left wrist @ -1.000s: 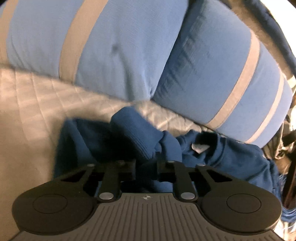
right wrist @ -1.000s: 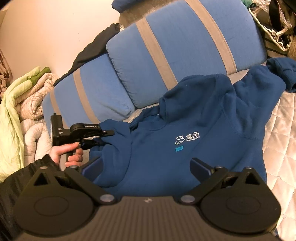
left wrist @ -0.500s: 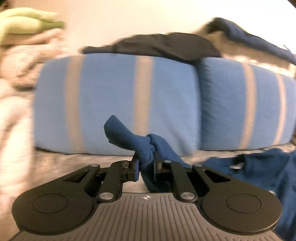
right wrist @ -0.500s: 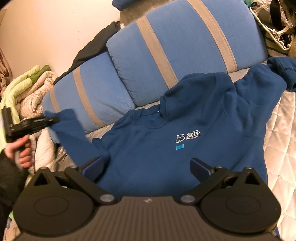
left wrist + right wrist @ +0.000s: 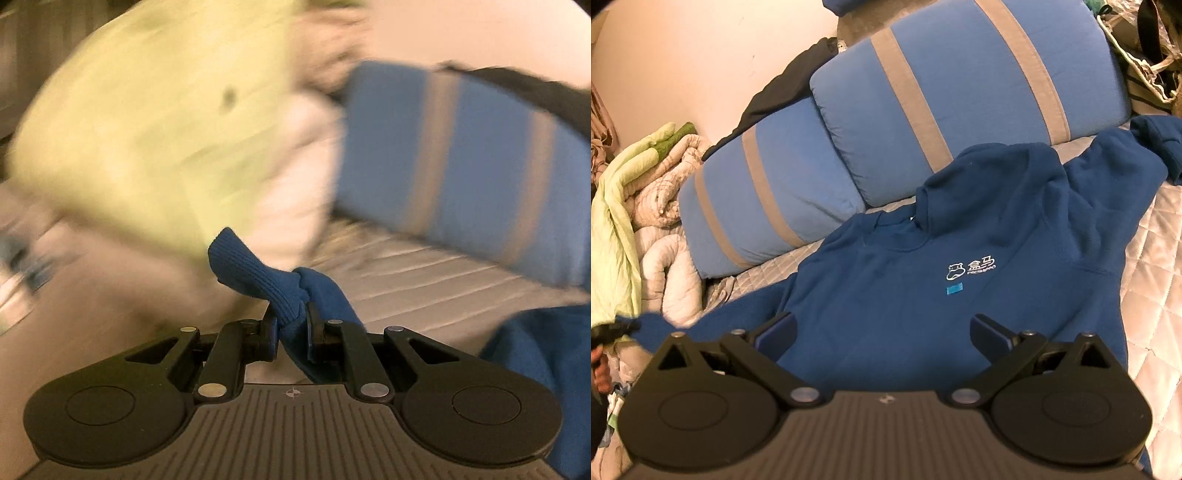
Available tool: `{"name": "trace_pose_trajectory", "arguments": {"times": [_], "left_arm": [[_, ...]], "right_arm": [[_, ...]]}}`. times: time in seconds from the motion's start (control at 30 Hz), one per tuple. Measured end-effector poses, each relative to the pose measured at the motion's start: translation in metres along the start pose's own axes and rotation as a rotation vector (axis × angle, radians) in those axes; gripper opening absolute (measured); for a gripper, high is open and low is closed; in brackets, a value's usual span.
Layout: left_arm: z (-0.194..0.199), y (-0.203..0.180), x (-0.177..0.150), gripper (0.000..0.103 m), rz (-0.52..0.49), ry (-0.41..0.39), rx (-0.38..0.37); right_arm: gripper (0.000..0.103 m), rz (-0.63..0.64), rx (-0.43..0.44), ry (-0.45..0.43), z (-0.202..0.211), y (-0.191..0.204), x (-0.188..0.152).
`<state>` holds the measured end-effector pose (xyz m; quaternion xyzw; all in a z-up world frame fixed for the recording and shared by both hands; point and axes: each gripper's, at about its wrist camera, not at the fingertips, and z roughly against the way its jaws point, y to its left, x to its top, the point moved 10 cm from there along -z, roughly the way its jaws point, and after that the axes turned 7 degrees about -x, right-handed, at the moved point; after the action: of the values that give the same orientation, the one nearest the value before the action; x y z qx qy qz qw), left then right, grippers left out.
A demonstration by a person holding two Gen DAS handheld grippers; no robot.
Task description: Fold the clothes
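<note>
Sleeve drawn out to the bed's left edge before the fold

The left gripper (image 5: 291, 325) has its jaws pinched nearly shut on the ribbed cuff (image 5: 255, 275) of the blue hoodie (image 5: 942, 288), and the sleeve (image 5: 713, 321) runs in 1 taut line towards the crumpled quilt (image 5: 646, 206) at the left edge of the bed (image 5: 1152, 266), probably to straighten it for folding. The hoodie lies chest-up on the bed, its hood against the 2 striped pillows (image 5: 886, 129). The right gripper (image 5: 882, 328) hangs over the hem, jaws wide apart and holding nothing, likely ready to pin the body.
</note>
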<state>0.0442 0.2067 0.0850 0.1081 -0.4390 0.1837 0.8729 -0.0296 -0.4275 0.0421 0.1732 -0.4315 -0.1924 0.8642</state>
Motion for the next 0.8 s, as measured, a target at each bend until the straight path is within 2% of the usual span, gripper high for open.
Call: {"name": "trace_pose_trajectory", "arguments": {"times": [0.07, 0.1, 0.2, 0.27, 0.33, 0.43, 0.5, 0.57, 0.7, 0.8], "left_arm": [[-0.012, 0.028, -0.018, 0.014, 0.026, 0.03, 0.086], [-0.018, 0.04, -0.026, 0.014, 0.044, 0.044, 0.104], [-0.038, 0.067, -0.048, 0.018, 0.132, 0.084, 0.08], [-0.047, 0.075, -0.063, 0.028, 0.203, 0.118, 0.046], [-0.05, 0.084, -0.078, 0.048, 0.296, 0.152, 0.031], [-0.042, 0.095, -0.098, 0.064, 0.453, 0.159, -0.042], [-0.035, 0.102, -0.109, 0.066, 0.549, 0.149, -0.103], [-0.024, 0.109, -0.118, 0.067, 0.614, 0.122, -0.129], [-0.014, 0.124, -0.136, 0.067, 0.701, 0.068, -0.134], [-0.02, 0.131, -0.146, 0.066, 0.725, 0.067, -0.121]], "right_arm": [[0.103, -0.005, 0.011, -0.006, 0.001, 0.0, 0.001], [0.103, -0.007, 0.018, -0.011, 0.002, 0.0, 0.001], [0.103, -0.008, 0.053, -0.023, 0.006, 0.002, 0.002], [0.103, -0.006, 0.08, -0.03, 0.009, 0.004, 0.003], [0.103, -0.004, 0.082, -0.031, 0.011, 0.005, 0.003], [0.103, -0.008, 0.074, -0.036, 0.012, 0.006, 0.003], [0.103, -0.013, 0.07, -0.038, 0.012, 0.005, 0.003], [0.103, -0.018, 0.068, -0.038, 0.012, 0.004, 0.003], [0.103, -0.026, 0.064, -0.035, 0.011, 0.002, 0.003], [0.103, -0.024, 0.063, -0.031, 0.01, 0.003, 0.003]]}}
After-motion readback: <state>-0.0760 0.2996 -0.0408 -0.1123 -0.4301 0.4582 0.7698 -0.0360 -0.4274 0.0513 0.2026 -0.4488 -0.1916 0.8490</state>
